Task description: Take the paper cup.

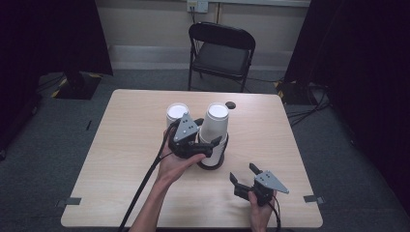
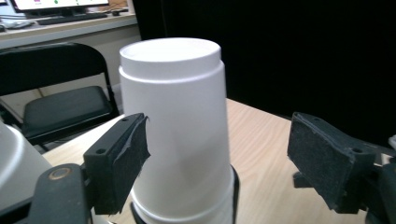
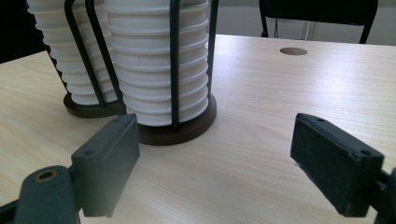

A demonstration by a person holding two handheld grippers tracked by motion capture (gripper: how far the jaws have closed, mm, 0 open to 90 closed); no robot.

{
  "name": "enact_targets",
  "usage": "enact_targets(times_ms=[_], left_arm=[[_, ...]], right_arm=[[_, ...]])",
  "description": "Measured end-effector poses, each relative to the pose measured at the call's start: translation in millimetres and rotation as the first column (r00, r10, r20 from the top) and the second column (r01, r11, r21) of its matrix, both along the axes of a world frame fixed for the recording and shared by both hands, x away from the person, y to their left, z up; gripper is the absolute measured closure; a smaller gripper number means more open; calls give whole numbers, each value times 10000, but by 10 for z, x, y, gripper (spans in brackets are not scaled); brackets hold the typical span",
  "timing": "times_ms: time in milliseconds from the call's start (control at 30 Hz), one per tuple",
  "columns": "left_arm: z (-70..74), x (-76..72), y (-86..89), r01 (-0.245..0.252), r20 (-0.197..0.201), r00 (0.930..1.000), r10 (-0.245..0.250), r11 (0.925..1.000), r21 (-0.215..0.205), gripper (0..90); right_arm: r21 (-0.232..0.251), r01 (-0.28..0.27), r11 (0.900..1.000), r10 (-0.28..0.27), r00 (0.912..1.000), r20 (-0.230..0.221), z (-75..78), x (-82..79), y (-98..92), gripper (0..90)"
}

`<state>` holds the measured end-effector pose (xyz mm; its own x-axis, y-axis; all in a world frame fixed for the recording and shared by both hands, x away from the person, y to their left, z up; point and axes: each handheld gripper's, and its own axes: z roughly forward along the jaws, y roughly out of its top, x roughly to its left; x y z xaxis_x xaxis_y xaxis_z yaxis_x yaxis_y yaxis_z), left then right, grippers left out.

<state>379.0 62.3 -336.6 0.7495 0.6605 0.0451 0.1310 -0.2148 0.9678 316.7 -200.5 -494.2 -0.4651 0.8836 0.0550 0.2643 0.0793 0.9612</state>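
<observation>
Two stacks of upturned white paper cups stand mid-table in dark wire holders, the left stack [image 1: 176,112] and the right stack [image 1: 216,121]. My left gripper [image 1: 207,132] reaches in from the left around the right stack's top. In the left gripper view the top cup [image 2: 177,116] sits between the open jaws of my left gripper [image 2: 219,149]; the left pad [image 2: 126,158] is at the cup's side and the right pad [image 2: 327,158] stands clear of it. My right gripper [image 1: 243,173] rests open near the front right with nothing between its jaws, facing the right stack [image 3: 159,70].
The holders have round dark bases [image 3: 187,130] and black upright rods. A small round hole [image 1: 230,105] lies in the light wooden table [image 1: 135,145] behind the stacks. A black folding chair [image 1: 221,48] stands beyond the far edge. Black cables trail off the front.
</observation>
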Motion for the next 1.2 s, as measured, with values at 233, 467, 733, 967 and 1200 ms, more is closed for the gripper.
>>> enact_targets(times_ms=[233, 467, 733, 967, 1200], left_arm=[[80, 101, -67, -308, -10, 9995, 308, 9995, 30, 188], [138, 200, -134, -284, -107, 9995, 285, 9996, 83, 190], [210, 297, -219, -560, -27, 9984, 563, 9969, 549, 156], [231, 429, -310, -628, -241, 9976, 652, 9942, 874, 160], [134, 528, -399, -634, -511, 9962, 703, 9900, 1264, 162]], right_arm=[[6, 2, 10000, -2, 10000, 2, 0, 0, 1, 152], [6, -20, 10000, 20, 10000, 44, -1, -2, -3, 151], [-3, -23, 10000, 23, 10000, 72, -1, -6, -3, 152], [-4, -29, 10000, 29, 10000, 78, -1, -7, -3, 152], [3, -29, 10000, 29, 9999, 112, -1, -11, -3, 152]])
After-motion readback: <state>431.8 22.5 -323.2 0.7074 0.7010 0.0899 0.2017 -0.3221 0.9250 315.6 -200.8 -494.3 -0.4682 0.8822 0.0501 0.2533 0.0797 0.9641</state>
